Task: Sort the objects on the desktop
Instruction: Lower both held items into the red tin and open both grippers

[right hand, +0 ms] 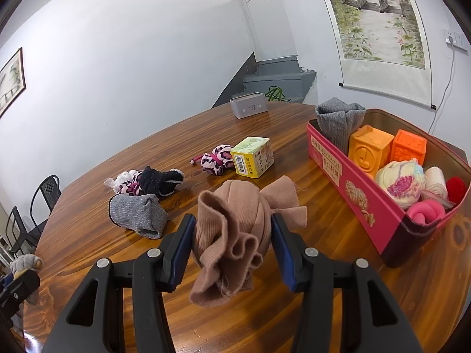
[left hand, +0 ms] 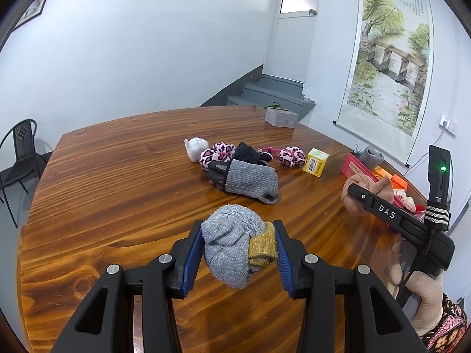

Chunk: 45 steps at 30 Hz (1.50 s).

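Left gripper (left hand: 238, 245) clamped on grey-yellow sock ball (left hand: 232, 250), held above table (left hand: 103, 182); right gripper (right hand: 232, 244) clamped on tan sock bundle (right hand: 235, 229), pink box (right hand: 353, 194) at 2 o'clock; likely soft, light, squashy: take across thick middle, not loose cuff

Grey-and-mustard sock ball (left hand: 235, 250), tan sock ball (right hand: 235, 235), pink leopard-print scrunchie (right hand: 216, 163), yellow box (right hand: 253, 156), orange blocks (right hand: 371, 148) in a pink tin (right hand: 353, 188), brown wooden table (left hand: 117, 176).
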Each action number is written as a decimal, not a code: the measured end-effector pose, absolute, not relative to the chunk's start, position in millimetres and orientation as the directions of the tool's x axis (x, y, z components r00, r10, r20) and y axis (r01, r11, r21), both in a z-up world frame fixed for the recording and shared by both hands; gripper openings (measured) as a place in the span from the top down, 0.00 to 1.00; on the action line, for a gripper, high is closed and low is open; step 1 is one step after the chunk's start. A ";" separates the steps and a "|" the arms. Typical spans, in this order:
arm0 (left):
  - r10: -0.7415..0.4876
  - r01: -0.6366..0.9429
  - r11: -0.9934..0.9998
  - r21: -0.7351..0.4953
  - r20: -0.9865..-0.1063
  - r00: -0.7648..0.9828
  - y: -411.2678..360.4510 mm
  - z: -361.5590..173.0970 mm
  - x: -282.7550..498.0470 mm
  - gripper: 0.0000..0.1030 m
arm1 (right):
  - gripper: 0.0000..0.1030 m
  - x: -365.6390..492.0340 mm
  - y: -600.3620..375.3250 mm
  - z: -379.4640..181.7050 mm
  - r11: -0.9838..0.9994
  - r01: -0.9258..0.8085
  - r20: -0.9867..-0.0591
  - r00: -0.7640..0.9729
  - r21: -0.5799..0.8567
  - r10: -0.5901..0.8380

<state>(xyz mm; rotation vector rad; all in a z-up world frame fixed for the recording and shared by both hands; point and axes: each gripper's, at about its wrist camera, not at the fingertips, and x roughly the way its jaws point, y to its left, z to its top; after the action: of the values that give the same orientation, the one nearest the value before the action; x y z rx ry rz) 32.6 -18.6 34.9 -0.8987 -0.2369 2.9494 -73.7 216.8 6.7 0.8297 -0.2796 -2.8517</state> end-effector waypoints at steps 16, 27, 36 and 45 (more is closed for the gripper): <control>0.116 -0.026 -0.984 -0.179 -0.517 -0.848 3.6 51.3 21.4 0.55 | 0.46 -44.5 233.5 17.8 -0.956 0.141 -0.483 -0.838 0.258 -0.254; 0.265 -0.194 -0.963 -0.185 -0.543 -0.797 87.9 51.3 -35.3 0.55 | 0.46 -17.3 346.7 39.4 -0.971 0.004 -0.449 -0.886 0.240 -0.115; 0.406 -0.370 -0.912 -0.180 -0.538 -0.739 174.5 68.1 -73.1 0.55 | 0.46 -33.1 431.8 53.5 -0.963 -0.151 -0.445 -0.895 0.223 0.037; 0.499 -0.465 -0.859 -0.214 -0.554 -0.666 253.4 72.4 -126.5 0.54 | 0.46 -38.1 448.8 54.1 -0.961 -0.163 -0.444 -0.895 0.223 0.049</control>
<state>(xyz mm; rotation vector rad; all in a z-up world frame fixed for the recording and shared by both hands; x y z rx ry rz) -126.5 253.4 72.4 -0.8413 -0.0730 2.4661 -38.1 448.8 54.1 0.7259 -0.4186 -3.1419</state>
